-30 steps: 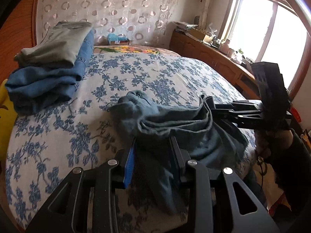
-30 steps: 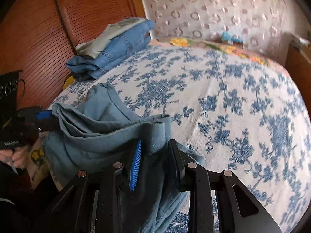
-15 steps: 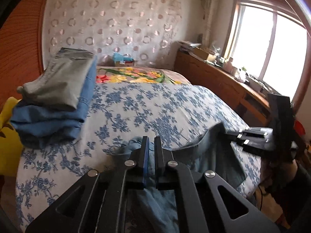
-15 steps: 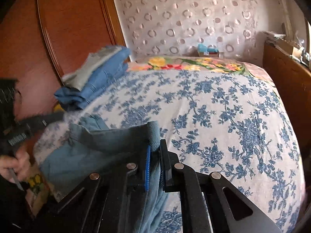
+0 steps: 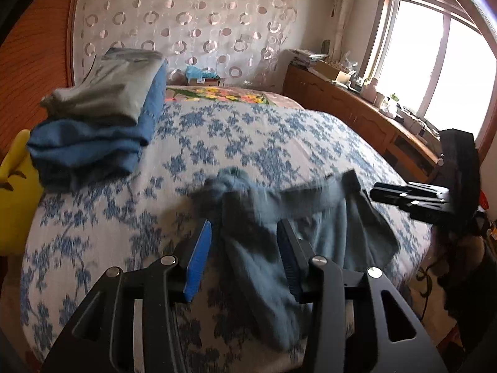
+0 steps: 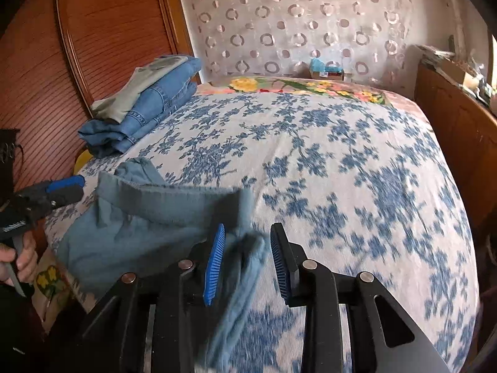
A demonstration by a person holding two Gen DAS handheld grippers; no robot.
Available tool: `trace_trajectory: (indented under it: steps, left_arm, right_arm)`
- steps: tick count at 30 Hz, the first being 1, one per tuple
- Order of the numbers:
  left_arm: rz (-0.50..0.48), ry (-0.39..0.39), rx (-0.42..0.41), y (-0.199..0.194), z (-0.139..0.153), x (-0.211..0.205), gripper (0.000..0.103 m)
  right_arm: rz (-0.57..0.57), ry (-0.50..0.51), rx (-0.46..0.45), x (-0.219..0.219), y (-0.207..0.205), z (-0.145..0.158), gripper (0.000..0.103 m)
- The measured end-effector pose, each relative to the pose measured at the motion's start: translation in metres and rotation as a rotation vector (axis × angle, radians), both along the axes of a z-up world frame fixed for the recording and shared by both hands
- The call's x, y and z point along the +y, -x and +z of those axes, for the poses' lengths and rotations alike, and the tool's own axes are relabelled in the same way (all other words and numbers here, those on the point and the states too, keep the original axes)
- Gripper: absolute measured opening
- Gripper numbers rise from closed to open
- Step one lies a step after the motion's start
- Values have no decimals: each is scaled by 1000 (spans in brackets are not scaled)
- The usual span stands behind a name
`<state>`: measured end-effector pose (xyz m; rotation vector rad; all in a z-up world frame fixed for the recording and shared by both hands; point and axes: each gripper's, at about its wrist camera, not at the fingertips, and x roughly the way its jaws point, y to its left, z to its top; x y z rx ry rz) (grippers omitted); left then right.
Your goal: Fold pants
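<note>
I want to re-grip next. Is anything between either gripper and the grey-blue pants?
Nothing visible. The pants lie directly between the open fingers of the left gripper and the right gripper, with only the floral bedspread beneath.

We see pants [image 5: 273, 217] on bed [image 5: 279, 136] near edge, folded stack [image 5: 102, 118] behind at left, cabinet [image 5: 351, 108] right

Pants [image 5: 273, 217] look like soft matt cotton, kinda faded blue-grey. Bedspread [image 6: 341, 161] is a woven, slightly ribbed cloth. Left claw [image 5: 243, 258] is matt black plastic with ridged blue rubbery pads [image 5: 197, 264] and shiny metal bolts. Wardrobe door [image 6: 108, 31] is glossy slatted wood.
</note>
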<state>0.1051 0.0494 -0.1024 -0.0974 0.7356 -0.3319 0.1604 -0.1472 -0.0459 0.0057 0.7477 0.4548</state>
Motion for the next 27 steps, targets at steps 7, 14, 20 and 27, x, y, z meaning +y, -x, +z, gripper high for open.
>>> trace_trajectory:
  steps: [7,14,20,27]
  left_arm:
    - [-15,-3,24,37,-12,2,45]
    - [-62,3,29,57,-16,-3,43]
    - [-77,-7,60,55,-28,-9,34]
    - [-91,15,77,54,-29,-11,13]
  right_arm:
    - [22,-7,2,-19,57,3,32]
    - [41,27,20,-15,81,-8,32]
    - [41,8,38,-17,78,-11,32]
    - [60,42,6,-8,80,-14,23]
